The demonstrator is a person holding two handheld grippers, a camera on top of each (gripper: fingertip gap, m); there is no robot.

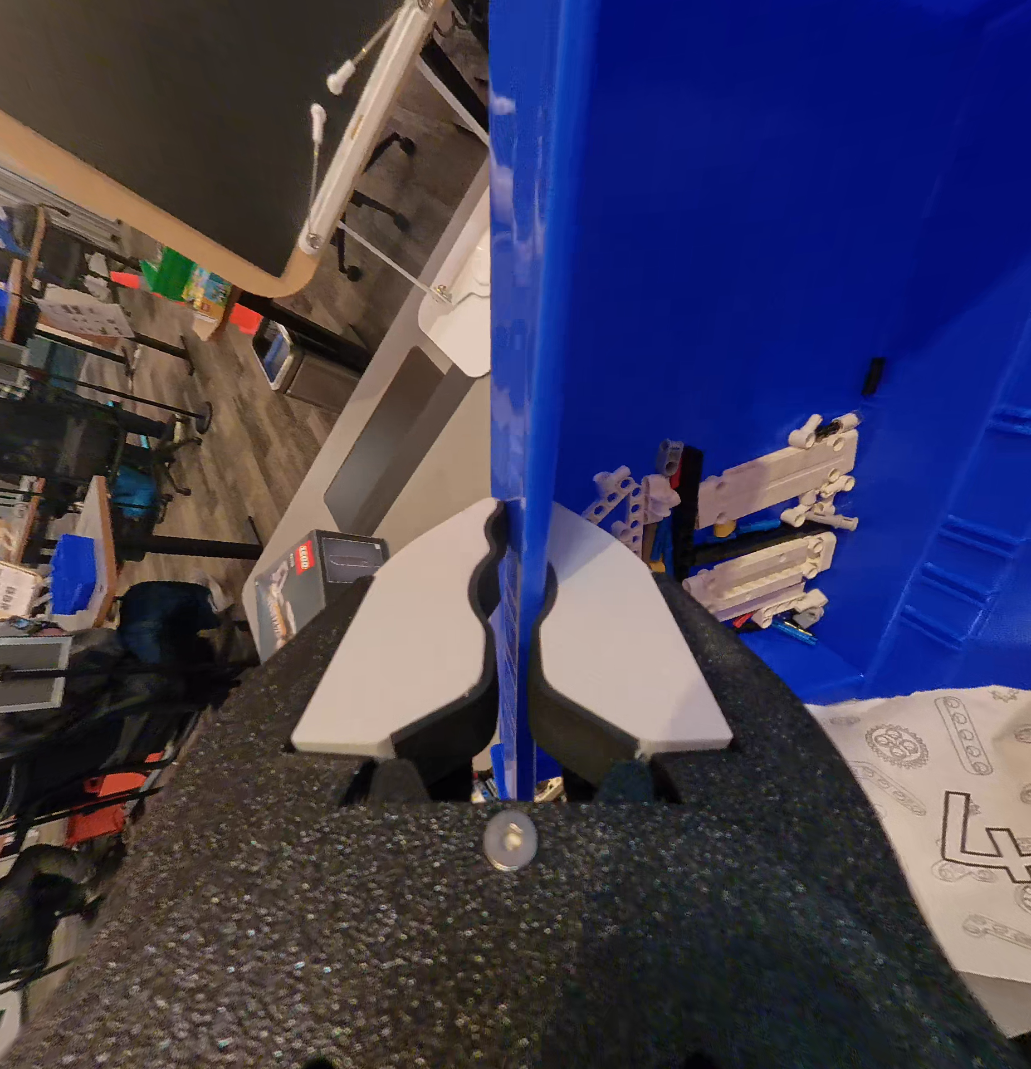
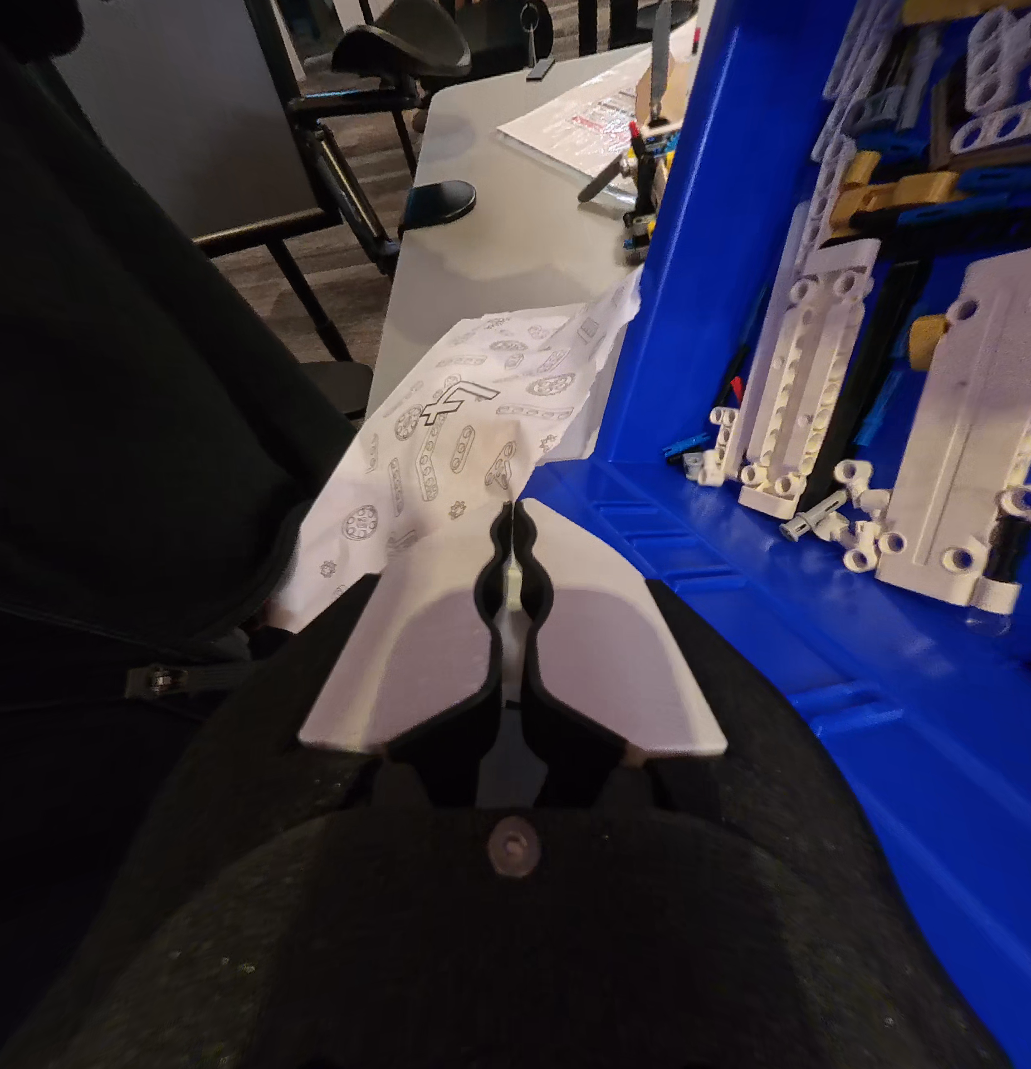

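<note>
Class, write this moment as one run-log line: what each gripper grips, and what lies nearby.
left gripper: clamped on blue bin wall | right gripper: shut on printed paper bag | bin holds white building pieces

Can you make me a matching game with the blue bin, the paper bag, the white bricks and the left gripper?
Things:
1 blue bin
2 paper bag
3 white bricks
4 left gripper

Facts:
A inside the bin
B clamped on the bin's wall
C tipped up off the table
D white, printed with drawings

Pairs: 1-C, 2-D, 3-A, 4-B
</note>
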